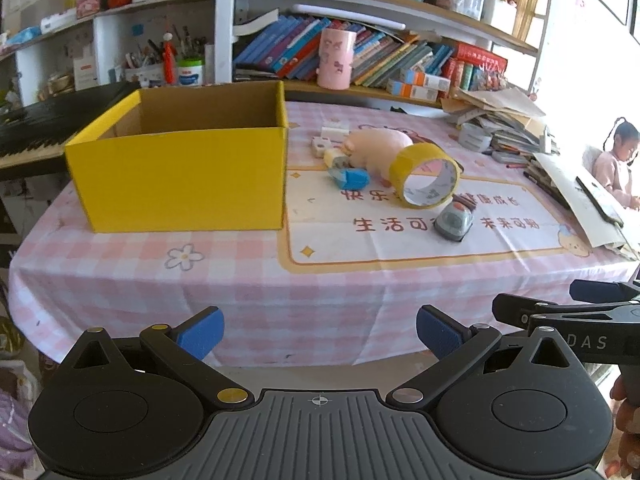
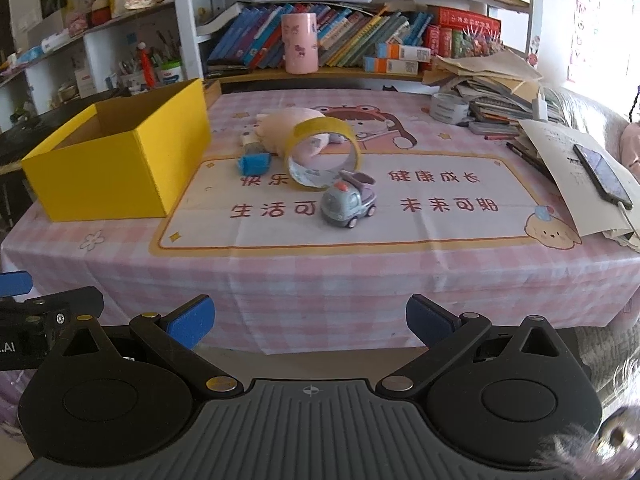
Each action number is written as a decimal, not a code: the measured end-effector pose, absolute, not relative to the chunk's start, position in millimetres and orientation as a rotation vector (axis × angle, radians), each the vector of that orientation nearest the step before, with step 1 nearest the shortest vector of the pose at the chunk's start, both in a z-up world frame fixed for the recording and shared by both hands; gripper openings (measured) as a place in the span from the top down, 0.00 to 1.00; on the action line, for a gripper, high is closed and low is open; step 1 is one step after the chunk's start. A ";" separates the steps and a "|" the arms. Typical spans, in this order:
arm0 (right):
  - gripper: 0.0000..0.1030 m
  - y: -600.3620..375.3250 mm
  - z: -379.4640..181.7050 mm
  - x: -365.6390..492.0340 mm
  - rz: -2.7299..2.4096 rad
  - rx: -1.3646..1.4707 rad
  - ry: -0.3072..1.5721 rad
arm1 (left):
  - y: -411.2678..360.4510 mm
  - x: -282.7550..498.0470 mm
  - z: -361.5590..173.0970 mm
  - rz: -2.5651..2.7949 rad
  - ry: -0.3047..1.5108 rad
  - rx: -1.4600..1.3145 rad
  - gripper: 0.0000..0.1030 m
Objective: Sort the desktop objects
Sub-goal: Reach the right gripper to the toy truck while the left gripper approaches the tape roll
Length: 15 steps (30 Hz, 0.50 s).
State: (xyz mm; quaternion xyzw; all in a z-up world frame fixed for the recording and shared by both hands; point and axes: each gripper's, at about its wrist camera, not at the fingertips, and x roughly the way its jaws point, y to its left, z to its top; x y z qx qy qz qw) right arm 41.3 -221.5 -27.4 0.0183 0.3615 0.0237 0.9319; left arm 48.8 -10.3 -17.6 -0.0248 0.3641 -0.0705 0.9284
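Observation:
An open yellow cardboard box [image 1: 180,178] [image 2: 120,164] stands on the left of the pink checked tablecloth. Right of it lie a yellow tape roll [image 1: 428,178] [image 2: 324,152], a pink plush pig [image 1: 376,144] [image 2: 288,124], a blue object [image 1: 352,178] [image 2: 254,163], a grey toy car [image 1: 454,220] [image 2: 348,204] and small white pieces [image 1: 326,140]. My left gripper [image 1: 320,330] is open, held before the table's front edge, nothing between its blue pads. My right gripper [image 2: 310,320] is open too, at the same distance, empty.
Shelves of books and a pink cup [image 1: 336,58] [image 2: 300,42] rise behind the table. A heap of papers and a phone [image 2: 602,174] cover the right side. A grey tape roll [image 2: 448,106] sits near the heap. A piano keyboard [image 1: 36,136] is left; a person [image 1: 618,160] sits far right.

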 end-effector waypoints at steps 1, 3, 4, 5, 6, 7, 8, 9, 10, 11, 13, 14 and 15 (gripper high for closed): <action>0.00 -224.1 -28.1 44.3 0.048 0.036 0.746 | -13.9 52.2 -18.3 -0.150 0.751 -0.047 0.00; 0.00 -227.3 -29.1 48.8 0.049 0.030 0.750 | -19.9 57.3 -19.2 -0.164 0.756 -0.039 0.00; 0.00 -229.5 -29.2 51.5 0.049 0.025 0.750 | -23.2 59.5 -19.9 -0.170 0.757 -0.035 0.00; 0.00 -231.1 -29.4 53.7 0.048 0.021 0.750 | -27.1 62.6 -19.8 -0.176 0.757 -0.028 0.00; 0.00 -232.9 -29.6 56.4 0.047 0.015 0.751 | -30.2 65.2 -19.9 -0.182 0.756 -0.023 0.00; 0.00 -234.6 -29.7 59.3 0.046 0.011 0.754 | -33.5 67.8 -19.9 -0.187 0.755 -0.017 0.00; 0.00 -236.8 -30.0 62.9 0.046 0.007 0.757 | -37.1 70.7 -20.0 -0.191 0.753 -0.011 0.00; 0.00 -239.2 -30.4 66.7 0.047 0.005 0.762 | -40.3 73.0 -20.5 -0.194 0.752 -0.006 0.00; 0.00 -241.8 -30.9 70.8 0.048 0.004 0.767 | -43.4 75.9 -20.6 -0.196 0.752 0.000 0.00; 0.00 -243.3 -31.3 74.5 0.050 0.003 0.772 | -46.5 79.2 -20.5 -0.197 0.752 0.006 0.00; 0.00 -247.7 -32.3 83.4 0.056 0.001 0.782 | -51.8 86.1 -20.8 -0.194 0.754 0.013 0.00; 0.00 -249.2 -32.7 87.0 0.060 -0.002 0.786 | -54.4 89.9 -21.0 -0.190 0.755 0.014 0.00; 0.00 -251.0 -32.9 91.8 0.066 -0.005 0.789 | -56.7 93.0 -21.1 -0.187 0.756 0.015 0.00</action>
